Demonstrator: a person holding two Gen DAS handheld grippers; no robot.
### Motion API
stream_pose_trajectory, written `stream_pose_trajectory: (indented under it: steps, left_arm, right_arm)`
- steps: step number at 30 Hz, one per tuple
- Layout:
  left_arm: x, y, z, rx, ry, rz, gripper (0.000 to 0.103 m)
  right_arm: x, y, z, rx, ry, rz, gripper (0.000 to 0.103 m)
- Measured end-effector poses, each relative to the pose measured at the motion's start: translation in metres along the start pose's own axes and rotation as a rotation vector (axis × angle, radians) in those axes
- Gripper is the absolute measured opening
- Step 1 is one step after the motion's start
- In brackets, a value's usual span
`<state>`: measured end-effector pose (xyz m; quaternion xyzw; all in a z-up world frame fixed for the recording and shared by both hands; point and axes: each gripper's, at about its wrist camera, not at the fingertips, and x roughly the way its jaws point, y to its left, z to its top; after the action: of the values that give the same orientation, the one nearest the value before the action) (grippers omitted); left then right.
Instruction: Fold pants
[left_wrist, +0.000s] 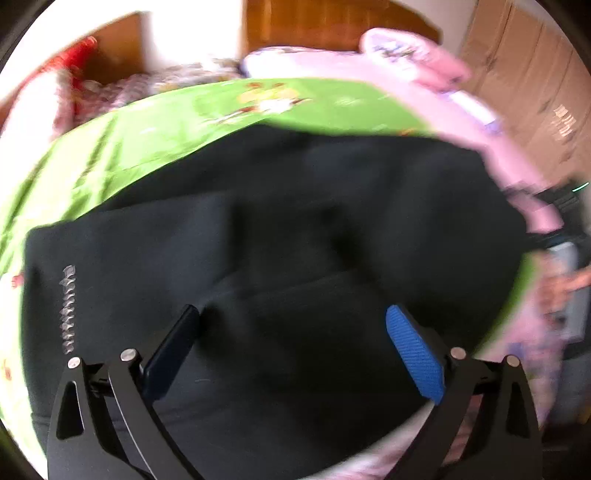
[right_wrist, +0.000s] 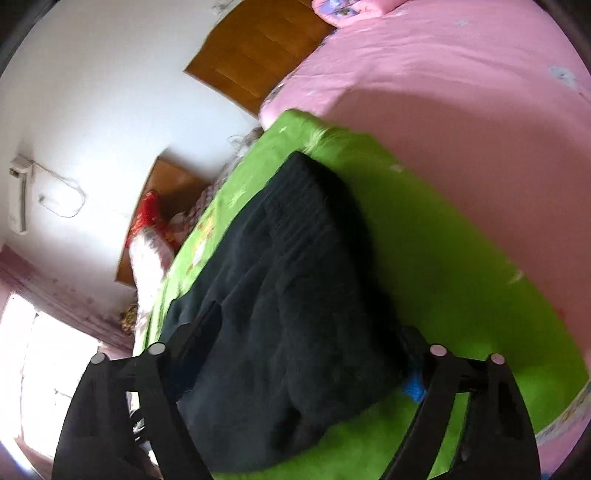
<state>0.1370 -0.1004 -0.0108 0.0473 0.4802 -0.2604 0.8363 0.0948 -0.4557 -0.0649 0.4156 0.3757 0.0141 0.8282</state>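
Black pants (left_wrist: 280, 206) lie folded into a wide band on a green sheet (left_wrist: 155, 125). A line of white lettering (left_wrist: 68, 306) runs along their left end. My left gripper (left_wrist: 291, 314) hangs just above the near part of the pants, open, its blue pad (left_wrist: 415, 354) bare and nothing between the fingers. In the right wrist view the pants (right_wrist: 288, 280) stretch away from my right gripper (right_wrist: 310, 328). Its jaws stand wide astride the near end of the cloth, which lies between the fingers without being clamped. The right finger (right_wrist: 413, 387) is partly hidden behind the cloth edge.
A pink quilt (right_wrist: 461, 92) covers the bed beyond the green sheet. A wooden headboard (left_wrist: 332, 22) and cardboard boxes (left_wrist: 535, 85) stand behind. A red and white bundle (right_wrist: 147, 229) lies at the far corner. A hand (left_wrist: 561, 288) shows blurred at the right edge.
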Motion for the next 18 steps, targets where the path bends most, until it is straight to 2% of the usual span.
stream_pose_trajectory:
  steps: [1, 2, 4, 6, 7, 8, 9, 11, 12, 14, 17, 18]
  left_arm:
    - [-0.008, -0.010, 0.010, 0.023, -0.024, -0.014, 0.100]
    - [-0.013, -0.022, 0.020, 0.058, -0.044, 0.000, 0.101]
    - [-0.008, -0.053, 0.044, 0.156, -0.068, 0.053, 0.101]
    - [0.018, -0.078, 0.066, 0.221, -0.048, 0.062, 0.101]
    - [0.032, -0.084, 0.074, 0.234, -0.027, 0.062, 0.101]
    - [0.045, -0.086, 0.084, 0.234, -0.019, 0.073, 0.101]
    - [0.060, -0.086, 0.096, 0.224, -0.027, 0.105, 0.101]
    - [0.080, -0.082, 0.115, 0.196, -0.025, 0.119, 0.101]
    - [0.094, -0.078, 0.127, 0.174, -0.014, 0.117, 0.101]
    - [0.123, -0.070, 0.144, 0.139, 0.032, 0.147, 0.101]
    - [0.164, -0.067, 0.151, 0.110, 0.104, 0.159, 0.102]
    - [0.166, -0.064, 0.148, 0.103, 0.087, 0.153, 0.102]
  right_arm:
    - [0.005, 0.004, -0.002, -0.037, 0.009, -0.010, 0.082]
    - [0.008, 0.014, -0.007, -0.110, 0.013, -0.046, 0.083]
    - [0.006, 0.021, -0.015, -0.143, 0.016, -0.071, 0.078]
    - [-0.008, 0.018, -0.014, -0.122, -0.077, -0.192, 0.073]
    - [-0.020, 0.021, -0.014, -0.136, -0.162, -0.268, 0.074]
    - [-0.036, 0.031, -0.016, -0.191, -0.247, -0.295, 0.074]
    - [-0.042, 0.040, -0.017, -0.232, -0.262, -0.276, 0.075]
    - [-0.043, 0.064, -0.019, -0.334, -0.236, -0.251, 0.084]
    - [-0.033, 0.085, -0.026, -0.437, -0.191, -0.254, 0.087]
    - [-0.005, 0.120, -0.047, -0.628, -0.098, -0.272, 0.088]
    - [0.034, 0.145, -0.075, -0.766, 0.003, -0.321, 0.088]
    - [0.050, 0.144, -0.084, -0.788, 0.051, -0.345, 0.088]
